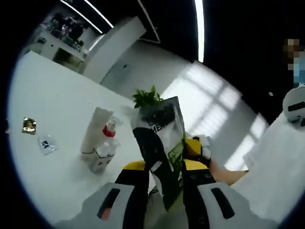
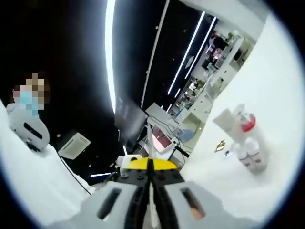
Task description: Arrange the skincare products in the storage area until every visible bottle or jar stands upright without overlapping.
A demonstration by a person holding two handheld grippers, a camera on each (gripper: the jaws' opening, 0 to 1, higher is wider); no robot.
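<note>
Black-and-green pouch (image 1: 164,143) clamped in the left hand-held gripper (image 1: 164,179).

The left hand-held gripper's jaws are closed on the dark pouch, held tilted above the white counter (image 1: 52,100). The right hand-held gripper (image 2: 149,179) has its jaws pressed together with nothing visibly between them. On the counter, a white tube (image 1: 95,131) and small clear bottles (image 1: 106,150), one red-capped, stand grouped together. Two small sachets (image 1: 29,125) lie well apart from them.

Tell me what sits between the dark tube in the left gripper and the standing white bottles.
Nothing visible: bare white table lies between the dark tube, clamped in the left gripper, and the white bottles.
</note>
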